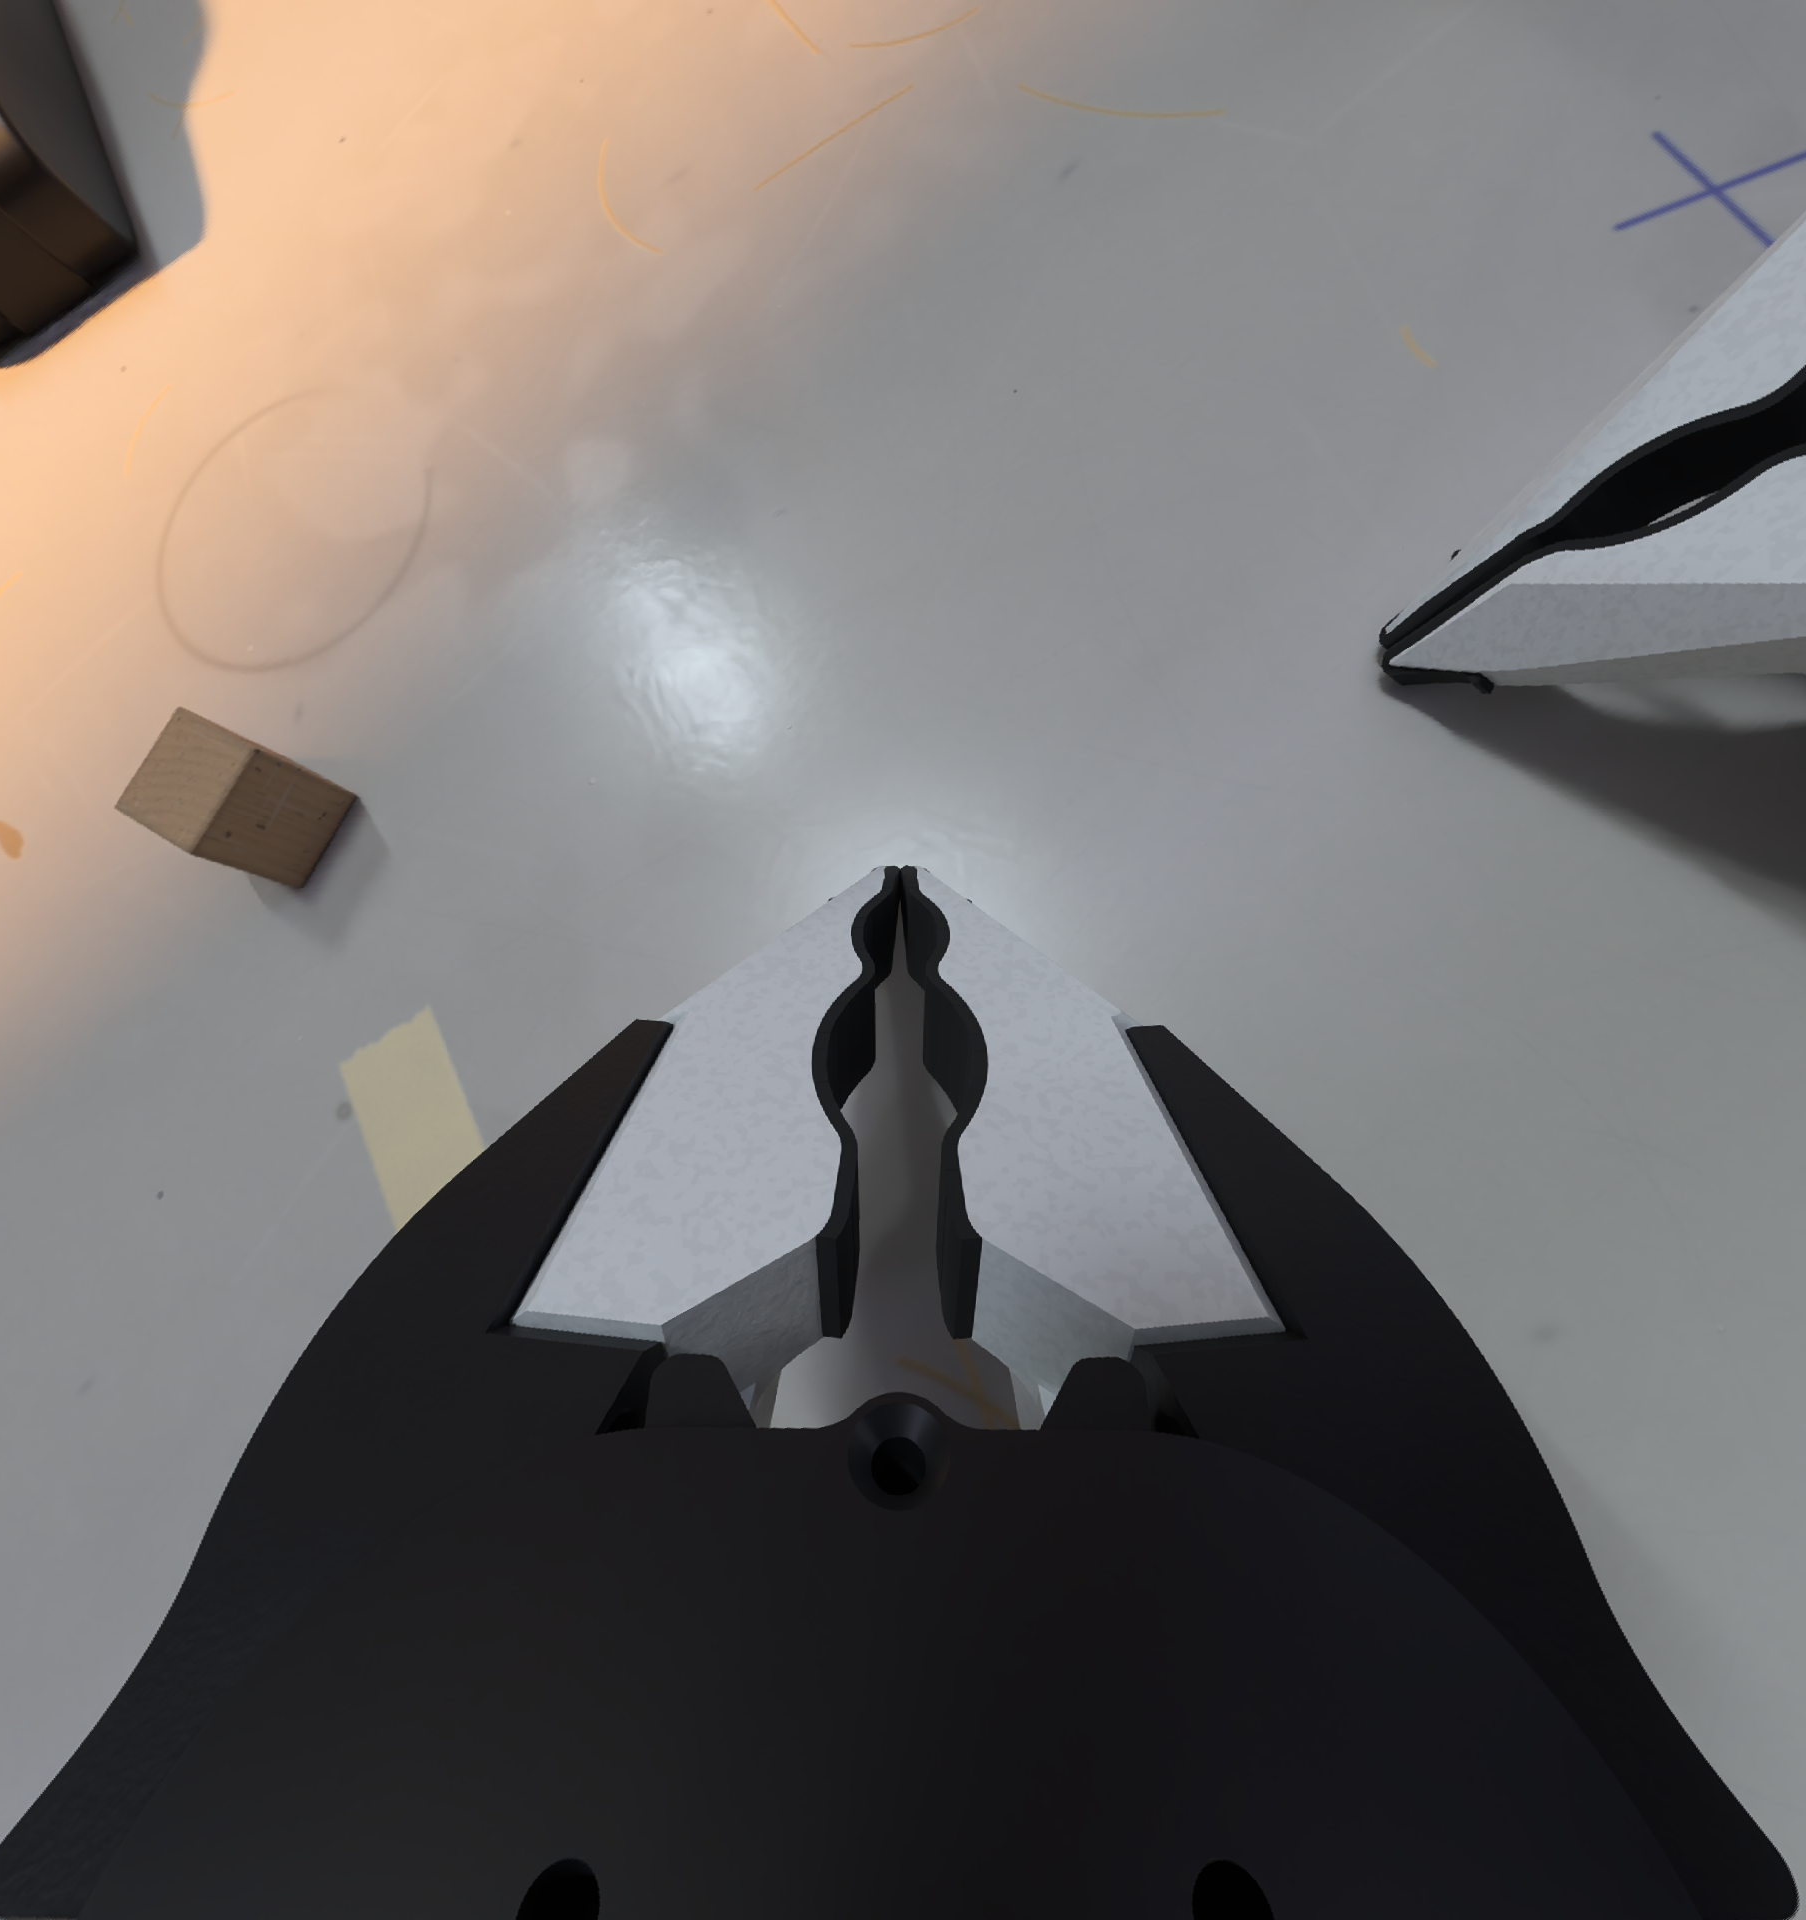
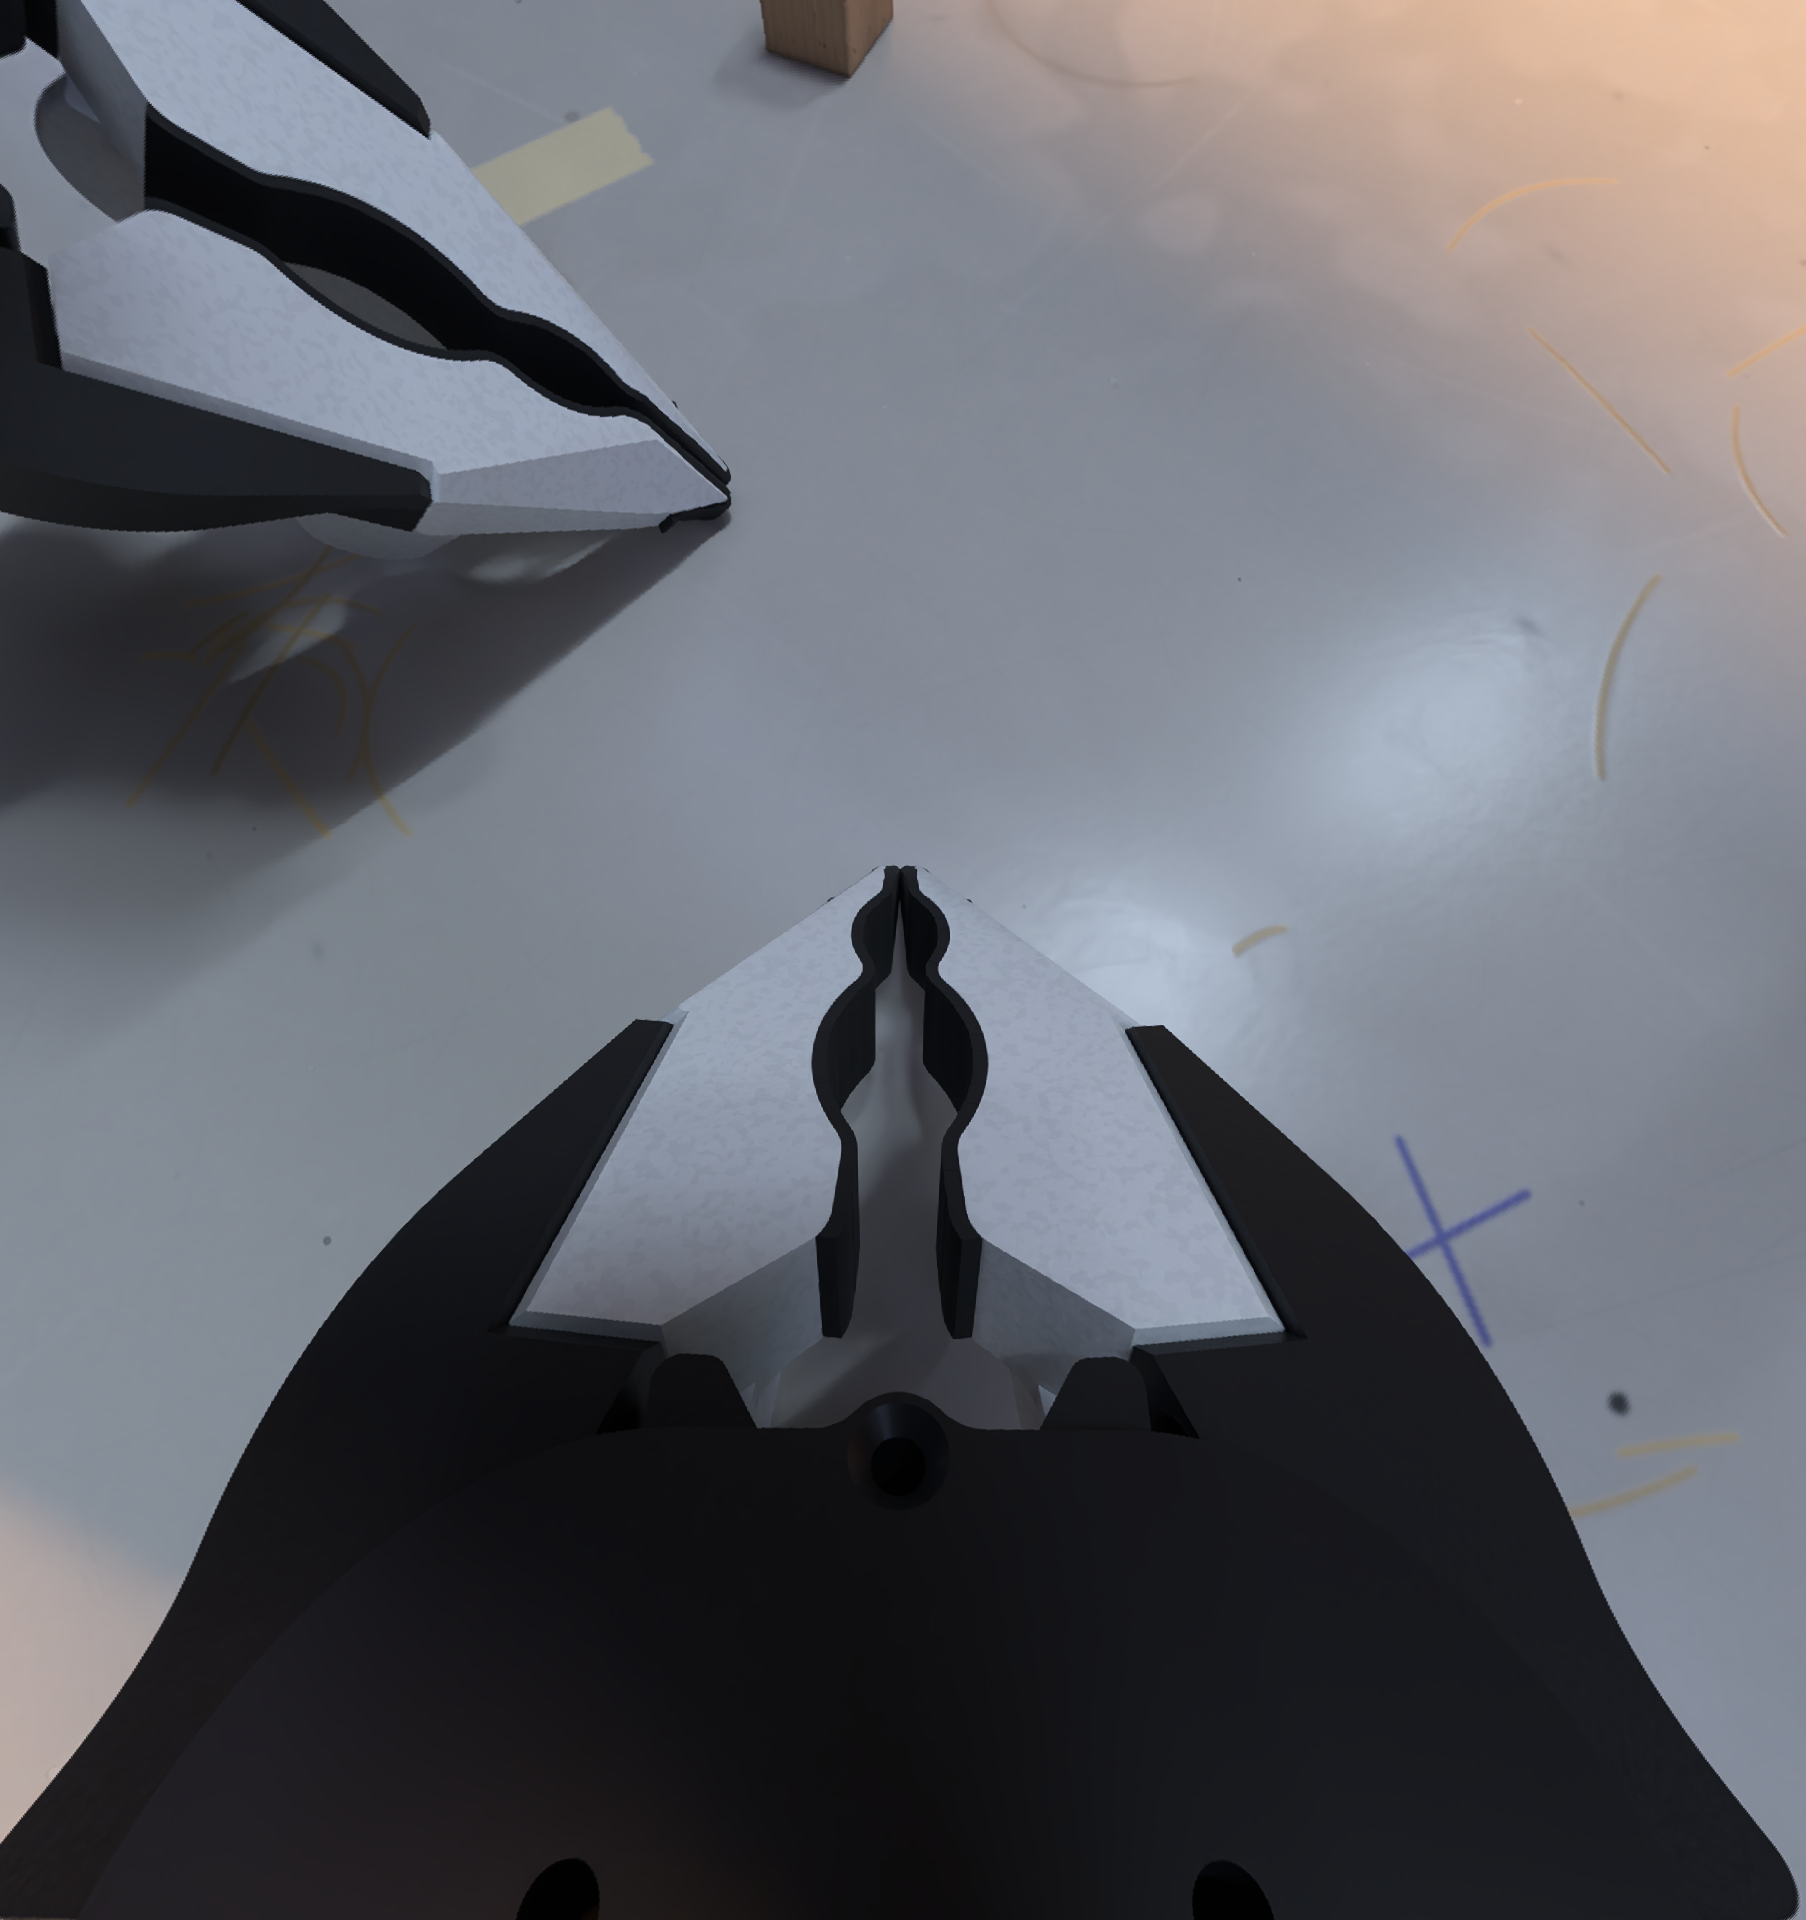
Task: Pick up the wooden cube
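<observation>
The wooden cube (image 1: 234, 798) is small and light brown and lies on the grey table, at the left of the left wrist view. My left gripper (image 1: 900, 873) is shut and empty, with the cube to the left of its tips and apart from them. My right gripper (image 2: 900, 871) is shut and empty. Only the cube's lower part (image 2: 826, 33) shows at the top edge of the right wrist view, far ahead. The right gripper also shows at the right of the left wrist view (image 1: 1389, 642). The left gripper shows at the upper left of the right wrist view (image 2: 720, 488).
A dark box-like object (image 1: 16, 197) stands at the far left corner. A strip of yellowish tape (image 1: 411, 1112) lies beside my left gripper. A blue cross mark (image 1: 1714, 192) is on the table past the right gripper. The grey table (image 1: 982, 468) bears faint scratches.
</observation>
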Tool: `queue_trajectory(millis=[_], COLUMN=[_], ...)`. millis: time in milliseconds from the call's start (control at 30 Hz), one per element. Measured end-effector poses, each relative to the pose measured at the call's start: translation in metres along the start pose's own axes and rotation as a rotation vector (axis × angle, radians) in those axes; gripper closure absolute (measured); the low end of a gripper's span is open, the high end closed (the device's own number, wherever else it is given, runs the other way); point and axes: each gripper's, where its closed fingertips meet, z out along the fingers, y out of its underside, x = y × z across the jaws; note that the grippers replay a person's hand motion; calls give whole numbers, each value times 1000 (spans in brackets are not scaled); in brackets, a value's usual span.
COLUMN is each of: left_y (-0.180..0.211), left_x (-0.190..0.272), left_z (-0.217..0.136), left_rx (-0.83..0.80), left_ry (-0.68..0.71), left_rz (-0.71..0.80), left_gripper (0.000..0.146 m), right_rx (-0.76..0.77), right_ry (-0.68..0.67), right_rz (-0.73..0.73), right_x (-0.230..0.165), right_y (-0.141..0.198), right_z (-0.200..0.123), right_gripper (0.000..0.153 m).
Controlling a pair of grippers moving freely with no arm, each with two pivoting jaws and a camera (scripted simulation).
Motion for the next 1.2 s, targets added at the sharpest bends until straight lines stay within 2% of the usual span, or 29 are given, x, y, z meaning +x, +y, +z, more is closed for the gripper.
queue_trajectory(millis=[500, 600, 733, 867, 967, 1033, 1100, 1200], left_y=[-9, -18, -47, -63, -56, -44, -33, -21], left_x=[17, 15, 9, -23, -68, -96, -119, -143], left_z=[3, -13, -63, -121, -146, -147, -136, -106], left_rx=[11, 51, 180, 323, 397, 382, 331, 229], left_ry=[17, -19, -49, -58, -80, -68, -49, -42], left_rz=[-8, -4, 5, -85, -215, -280, -307, -290], left_gripper=[146, 146, 145, 144, 132, 123, 106, 103], right_rx=[0, 25, 46, 57, 78, 102, 128, 171], right_ry=[49, 56, 104, 155, 163, 157, 159, 154], right_rz=[25, 39, 30, 4, -26, -52, -73, -79], right_x=[8, 12, 19, 23, 21, 18, 16, 12], right_y=[15, 14, 14, 16, 16, 14, 10, 3], right_z=[-18, -24, -31, -33, -35, -37, -39, -40], right_gripper=[153, 151, 146, 142, 142, 142, 143, 143])
